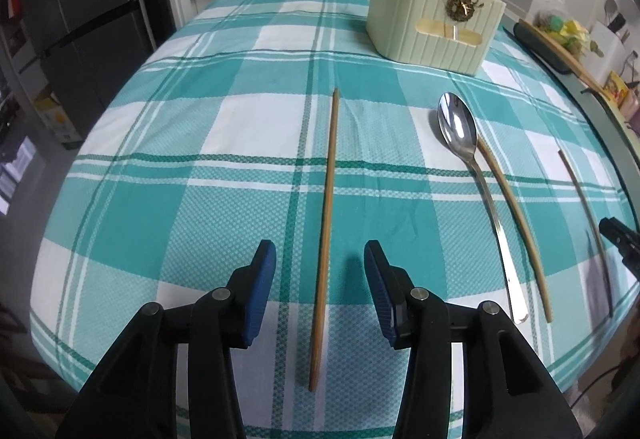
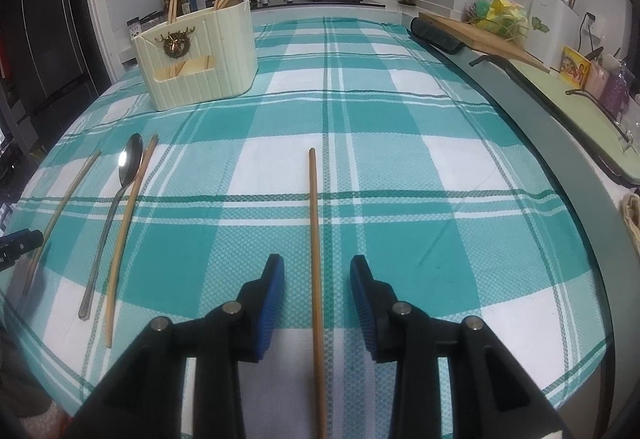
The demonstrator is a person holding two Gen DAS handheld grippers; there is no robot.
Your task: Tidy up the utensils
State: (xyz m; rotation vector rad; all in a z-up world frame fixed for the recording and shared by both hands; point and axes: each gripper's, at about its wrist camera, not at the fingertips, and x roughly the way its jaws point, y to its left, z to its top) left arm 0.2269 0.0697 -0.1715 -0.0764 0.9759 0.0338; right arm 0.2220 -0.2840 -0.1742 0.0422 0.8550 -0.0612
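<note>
**Both grippers poised over chopsticks**

The left gripper (image 1: 320, 271) hovers with its blue-padded fingers (image 1: 262, 291) spread apart on either side of a brown wooden chopstick (image 1: 326, 223) lying on the teal-and-white checked table (image 1: 200, 175). The right gripper (image 2: 317, 285) is likewise open, straddling another wooden chopstick (image 2: 315, 251). Between them lie a steel spoon (image 1: 476, 179) and a paler chopstick (image 1: 516, 227), touching near the bowl. The cream ribbed utensil holder (image 1: 420, 23), chopsticks inside, stands well beyond.

Left gripper (image 1: 320, 255) and right gripper (image 2: 317, 266): black angular plastic linkages are seen, pinned by round silver rivets (two per finger); blue textured pads (image 1: 262, 291) are fitted inside the fingertips.
</note>
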